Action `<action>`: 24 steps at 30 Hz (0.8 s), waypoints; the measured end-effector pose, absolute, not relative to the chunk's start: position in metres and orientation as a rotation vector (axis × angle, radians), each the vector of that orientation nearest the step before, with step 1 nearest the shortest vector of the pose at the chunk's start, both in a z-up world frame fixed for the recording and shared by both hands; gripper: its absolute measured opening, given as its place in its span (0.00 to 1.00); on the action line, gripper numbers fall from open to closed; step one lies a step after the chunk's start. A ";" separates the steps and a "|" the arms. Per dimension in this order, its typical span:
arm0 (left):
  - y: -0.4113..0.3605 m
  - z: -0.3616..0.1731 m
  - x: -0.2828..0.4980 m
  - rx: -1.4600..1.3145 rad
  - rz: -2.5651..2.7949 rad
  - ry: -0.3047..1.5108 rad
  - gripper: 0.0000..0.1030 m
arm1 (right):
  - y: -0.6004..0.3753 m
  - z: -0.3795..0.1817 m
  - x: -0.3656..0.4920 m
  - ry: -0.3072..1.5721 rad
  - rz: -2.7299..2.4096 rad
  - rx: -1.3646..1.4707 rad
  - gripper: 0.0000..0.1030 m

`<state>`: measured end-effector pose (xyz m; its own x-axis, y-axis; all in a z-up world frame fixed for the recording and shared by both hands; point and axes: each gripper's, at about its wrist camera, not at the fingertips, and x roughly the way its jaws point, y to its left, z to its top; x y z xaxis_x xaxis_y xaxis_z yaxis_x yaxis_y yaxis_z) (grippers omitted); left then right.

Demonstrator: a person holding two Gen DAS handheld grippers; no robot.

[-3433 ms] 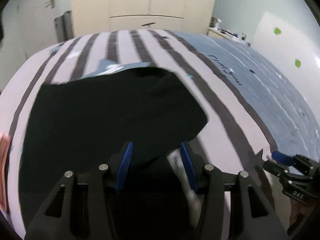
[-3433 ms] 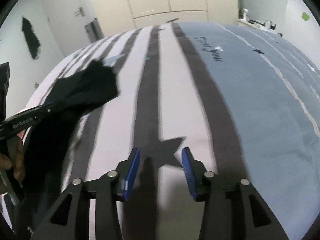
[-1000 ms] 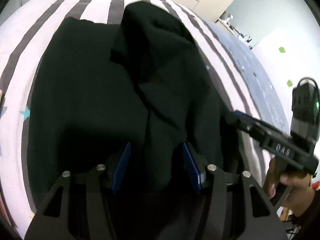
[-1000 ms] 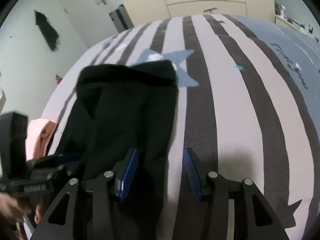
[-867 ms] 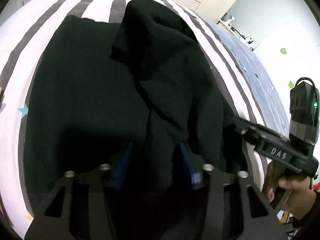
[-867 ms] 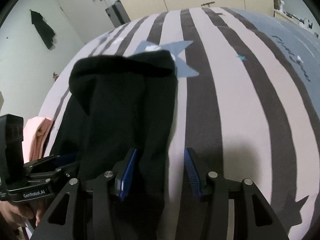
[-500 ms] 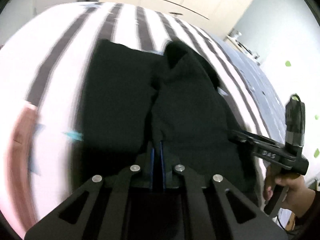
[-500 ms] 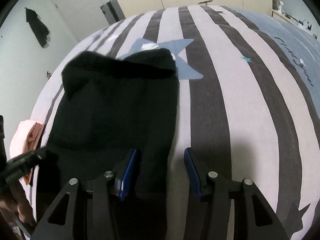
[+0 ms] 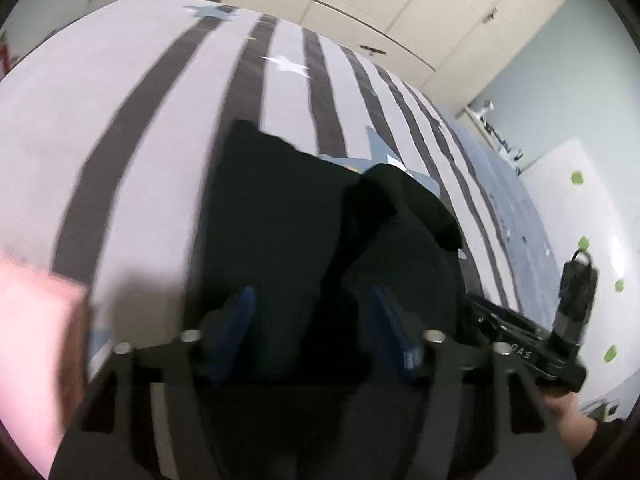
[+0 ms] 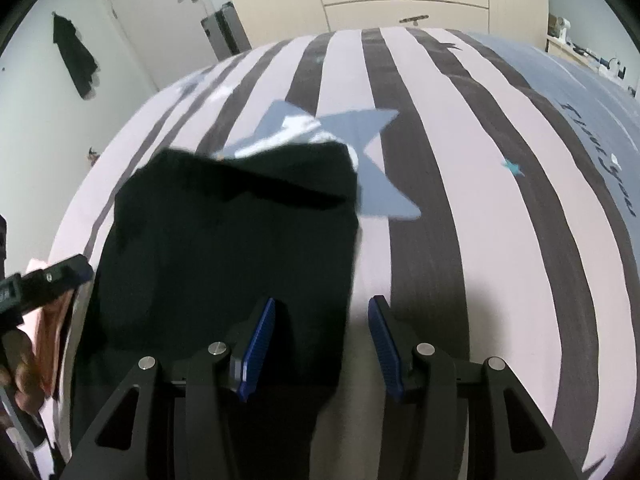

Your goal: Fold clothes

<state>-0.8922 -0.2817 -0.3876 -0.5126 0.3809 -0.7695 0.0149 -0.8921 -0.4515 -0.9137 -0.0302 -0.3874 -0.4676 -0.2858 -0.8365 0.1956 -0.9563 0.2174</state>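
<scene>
A: Black garment (image 9: 280, 240) lies on the striped bed (image 9: 132, 128), straight ahead of the left gripper (image 9: 316, 332). In the left wrist view its jaws have just been opening and stand fairly wide; cloth shows between them, no pad pressing. A raised fold runs away from the gripper, its long axis up the bed.

B: And the right gripper (image 9: 532, 352) there?

A: Off to the right, "DAS" partly legible on it.

B: Right wrist view?

A: Right gripper (image 10: 320, 340) half open, empty, straddling the garment's (image 10: 224, 248) right edge; the cloth lies ahead and left. Looping script on the blue part is unreadable. The left gripper (image 10: 44, 284) sits at the far-left edge, nearer the pink cloth (image 10: 48, 328).
</scene>
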 end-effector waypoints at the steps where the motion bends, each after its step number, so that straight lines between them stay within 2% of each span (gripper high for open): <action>1: -0.280 -0.393 -0.903 -1.431 2.472 -0.616 0.59 | -0.033 -0.388 -0.921 -0.118 -2.470 1.429 0.43; 3: -0.277 -0.401 -0.917 -1.452 2.436 -0.657 0.59 | -0.036 -0.389 -0.934 -0.097 -2.471 1.426 0.43; 5: -0.267 -0.404 -0.928 -1.443 2.423 -0.608 0.59 | -0.038 -0.391 -0.948 -0.081 -2.477 1.428 0.43; 7: -0.251 -0.406 -0.932 -1.445 2.419 -0.484 0.42 | -0.038 -0.393 -0.964 -0.072 -2.482 1.437 0.43; 8: -0.242 -0.408 -0.934 -1.456 2.409 -0.414 0.21 | -0.037 -0.395 -0.973 -0.063 -2.486 1.448 0.43; 9: -0.234 -0.409 -0.935 -1.467 2.398 -0.345 0.08 | -0.036 -0.397 -0.982 -0.054 -2.489 1.456 0.43; 11: -0.226 -0.410 -0.937 -1.460 2.396 -0.285 0.06 | -0.036 -0.399 -0.999 -0.004 -2.495 1.463 0.43; 21: -0.241 -0.407 -0.926 -1.454 2.458 -0.342 0.04 | -0.055 -0.372 -1.058 0.360 -2.420 1.396 0.46; 24: -0.238 -0.415 -0.930 -1.447 2.466 -0.343 0.04 | -0.050 -0.373 -1.063 0.409 -2.401 1.420 0.46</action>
